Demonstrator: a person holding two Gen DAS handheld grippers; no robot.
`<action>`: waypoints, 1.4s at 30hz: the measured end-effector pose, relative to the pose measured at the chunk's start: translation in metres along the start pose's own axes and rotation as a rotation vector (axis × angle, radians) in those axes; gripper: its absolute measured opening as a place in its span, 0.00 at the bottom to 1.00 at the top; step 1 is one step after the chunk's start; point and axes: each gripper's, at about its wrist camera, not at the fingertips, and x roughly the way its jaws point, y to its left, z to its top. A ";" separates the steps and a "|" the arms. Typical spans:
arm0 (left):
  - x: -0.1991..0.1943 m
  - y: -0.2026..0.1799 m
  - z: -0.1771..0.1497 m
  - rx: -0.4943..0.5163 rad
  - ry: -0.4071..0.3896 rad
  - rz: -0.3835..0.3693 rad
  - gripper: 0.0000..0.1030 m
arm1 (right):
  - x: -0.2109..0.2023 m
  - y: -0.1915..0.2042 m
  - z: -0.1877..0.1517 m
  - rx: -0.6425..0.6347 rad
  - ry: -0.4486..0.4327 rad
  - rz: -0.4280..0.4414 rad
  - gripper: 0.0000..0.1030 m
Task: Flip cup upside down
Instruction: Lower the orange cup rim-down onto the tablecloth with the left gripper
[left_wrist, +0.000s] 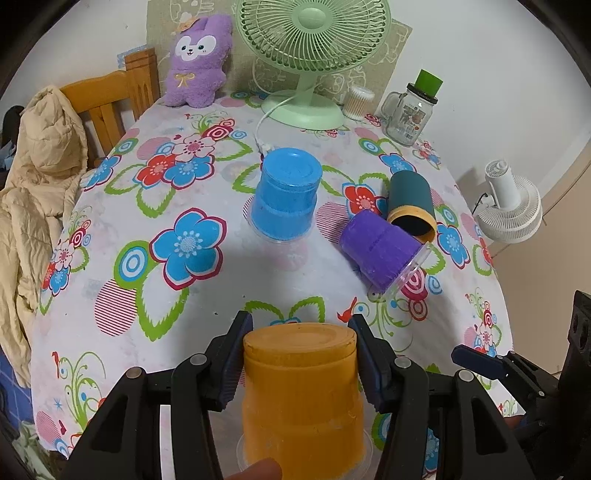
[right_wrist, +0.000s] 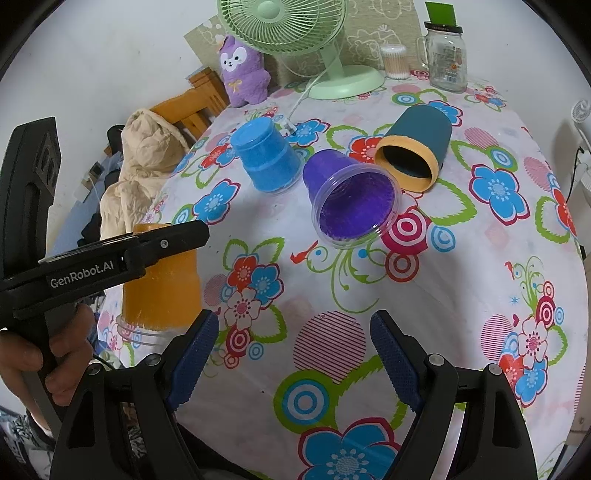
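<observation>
My left gripper (left_wrist: 300, 354) is shut on an orange cup (left_wrist: 301, 391) that stands upside down at the table's near edge; the cup also shows in the right wrist view (right_wrist: 162, 291), with the left gripper (right_wrist: 110, 258) on it. A blue cup (left_wrist: 286, 194) stands upside down mid-table. A purple cup (left_wrist: 380, 245) lies on its side, its mouth toward the right gripper (right_wrist: 352, 199). A teal cup with a yellow rim (left_wrist: 412, 201) lies on its side behind it. My right gripper (right_wrist: 295, 354) is open and empty over the tablecloth, short of the purple cup.
The round table has a floral cloth (left_wrist: 184, 280). At the back stand a green fan (left_wrist: 306, 55), a purple plush toy (left_wrist: 197, 59), a glass jar (left_wrist: 410, 110) and a cotton-swab box (left_wrist: 356, 103). A chair with a beige jacket (left_wrist: 40, 177) is at the left; a white fan (left_wrist: 511, 205) is at the right.
</observation>
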 end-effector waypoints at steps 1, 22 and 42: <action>-0.001 0.000 0.000 0.001 -0.002 0.001 0.54 | 0.000 0.000 0.000 0.000 0.001 0.000 0.84; -0.007 -0.001 0.001 0.013 -0.024 0.002 0.51 | 0.004 0.002 -0.002 -0.004 0.007 0.001 0.84; -0.015 -0.004 0.004 0.027 -0.049 0.000 0.51 | 0.002 -0.001 -0.003 0.003 0.005 -0.003 0.84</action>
